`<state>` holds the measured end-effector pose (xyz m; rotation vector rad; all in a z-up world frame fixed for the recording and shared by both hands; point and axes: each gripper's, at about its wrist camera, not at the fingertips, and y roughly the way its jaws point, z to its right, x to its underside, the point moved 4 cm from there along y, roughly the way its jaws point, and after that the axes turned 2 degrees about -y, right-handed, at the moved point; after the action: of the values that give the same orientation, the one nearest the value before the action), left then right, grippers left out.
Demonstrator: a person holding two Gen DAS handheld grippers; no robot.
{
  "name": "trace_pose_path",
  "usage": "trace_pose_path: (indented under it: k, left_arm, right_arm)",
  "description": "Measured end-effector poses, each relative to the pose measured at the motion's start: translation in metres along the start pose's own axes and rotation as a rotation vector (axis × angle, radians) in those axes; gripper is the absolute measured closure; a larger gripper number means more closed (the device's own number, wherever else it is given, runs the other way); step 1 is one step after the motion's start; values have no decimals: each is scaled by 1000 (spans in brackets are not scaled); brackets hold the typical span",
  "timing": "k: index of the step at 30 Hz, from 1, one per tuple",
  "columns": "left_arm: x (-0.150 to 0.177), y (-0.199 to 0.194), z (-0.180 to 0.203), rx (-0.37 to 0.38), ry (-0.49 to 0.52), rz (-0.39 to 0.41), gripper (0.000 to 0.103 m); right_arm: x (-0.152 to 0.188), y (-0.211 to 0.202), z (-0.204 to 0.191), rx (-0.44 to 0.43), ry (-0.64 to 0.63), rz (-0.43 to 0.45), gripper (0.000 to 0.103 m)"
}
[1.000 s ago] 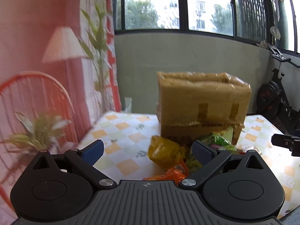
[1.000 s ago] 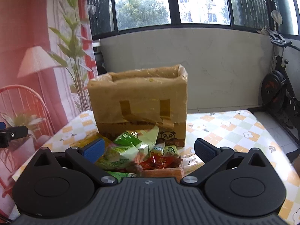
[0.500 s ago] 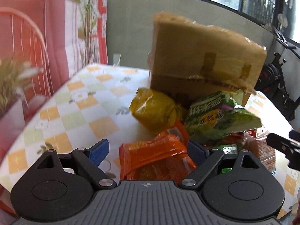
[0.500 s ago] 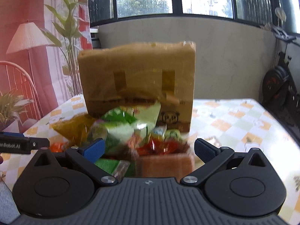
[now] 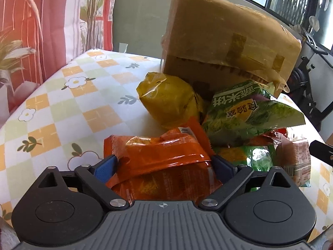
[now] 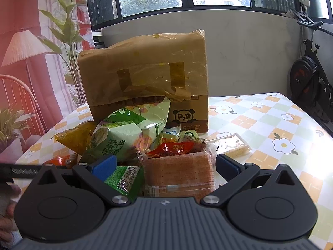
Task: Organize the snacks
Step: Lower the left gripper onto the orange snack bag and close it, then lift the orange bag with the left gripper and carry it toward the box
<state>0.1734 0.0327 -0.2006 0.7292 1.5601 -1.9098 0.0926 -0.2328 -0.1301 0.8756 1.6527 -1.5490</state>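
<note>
A pile of snack packs lies on the checked tablecloth in front of a taped cardboard box (image 5: 224,41), also in the right wrist view (image 6: 145,77). My left gripper (image 5: 164,166) is open, its blue fingers either side of an orange snack pack (image 5: 164,162). Behind it lie a yellow bag (image 5: 170,102) and a green bag (image 5: 245,112). My right gripper (image 6: 165,166) is open, with a clear-wrapped pack of brown wafers (image 6: 179,173) and a small green pack (image 6: 124,181) between its fingers. The green bag (image 6: 129,133) and a red pack (image 6: 177,148) lie beyond.
A small clear cracker pack (image 6: 233,145) lies to the right of the pile. The tablecloth (image 5: 62,108) stretches left to the table edge. An exercise bike (image 6: 312,81) stands at the right. A red curtain with a lamp print (image 6: 22,48) hangs at the left.
Both grippers have dropped and moved in on the pile. The left now straddles the orange pack; the right now straddles the wafer pack. Both stayed open.
</note>
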Motion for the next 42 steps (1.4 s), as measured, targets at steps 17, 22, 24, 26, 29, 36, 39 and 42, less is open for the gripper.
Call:
trace_pose_path:
  k: [17, 22, 24, 26, 29, 36, 39, 42]
  left_arm:
    - [2, -14, 1, 8, 22, 83, 33]
    - [0, -21, 6, 7, 45, 123, 35]
    - [0, -22, 6, 0, 48, 132, 35]
    - [-1, -23, 4, -3, 39, 137, 36]
    - [-3, -24, 1, -11, 24, 142, 36]
    - [-5, -29, 3, -22, 37, 159, 36]
    - [-6, -34, 9, -25, 61, 185, 36]
    - [-8, -39, 12, -35, 89, 211, 36]
  right_arm:
    - [9, 14, 16, 36, 55, -67, 0]
    - [17, 28, 19, 68, 9, -94, 0]
    - [21, 35, 17, 63, -26, -111, 0]
    - [24, 42, 13, 45, -54, -123, 1]
    - [27, 48, 10, 48, -99, -137, 4]
    - [25, 41, 13, 18, -109, -127, 19]
    - [22, 36, 14, 7, -105, -115, 22]
    - [19, 32, 15, 1, -96, -106, 26]
